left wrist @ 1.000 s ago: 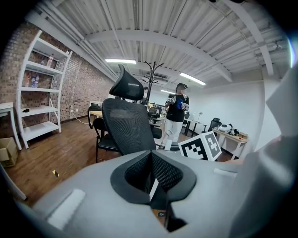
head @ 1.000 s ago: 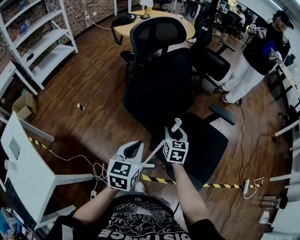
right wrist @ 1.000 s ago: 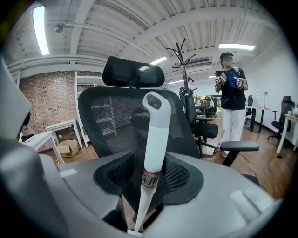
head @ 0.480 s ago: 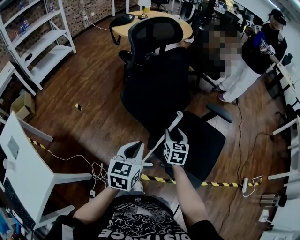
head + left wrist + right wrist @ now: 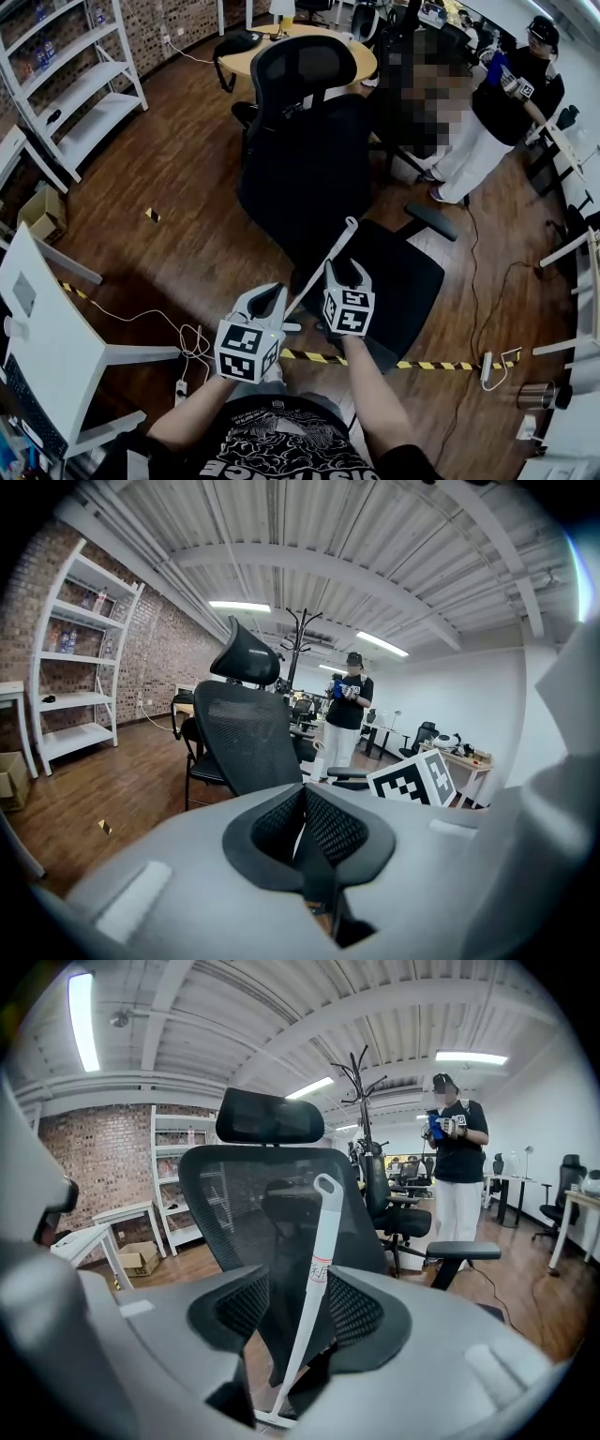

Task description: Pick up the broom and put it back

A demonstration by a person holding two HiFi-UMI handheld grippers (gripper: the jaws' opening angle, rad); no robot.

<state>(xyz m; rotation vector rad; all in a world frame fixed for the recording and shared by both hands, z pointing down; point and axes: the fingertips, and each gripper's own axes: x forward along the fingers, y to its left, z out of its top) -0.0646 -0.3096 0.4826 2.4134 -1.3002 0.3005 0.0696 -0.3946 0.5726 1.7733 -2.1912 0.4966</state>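
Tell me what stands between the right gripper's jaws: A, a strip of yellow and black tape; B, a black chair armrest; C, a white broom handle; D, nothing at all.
C: in the right gripper view the white broom handle rises between the pads of the right gripper, whose jaws have just been opening and show a gap beside it.

Floor (image 5: 187, 187): dark wooden planks.
Chairs: black office chairs (image 5: 309, 169) stood mid-room.
Tape: a yellow-and-black striped strip (image 5: 412, 364) lay flat beside the nearest chair.
Cable: a white cable (image 5: 141, 317) trailed to a power strip (image 5: 181, 387).
Left side: a cardboard box (image 5: 42, 214) and a white shelf unit (image 5: 75, 84).
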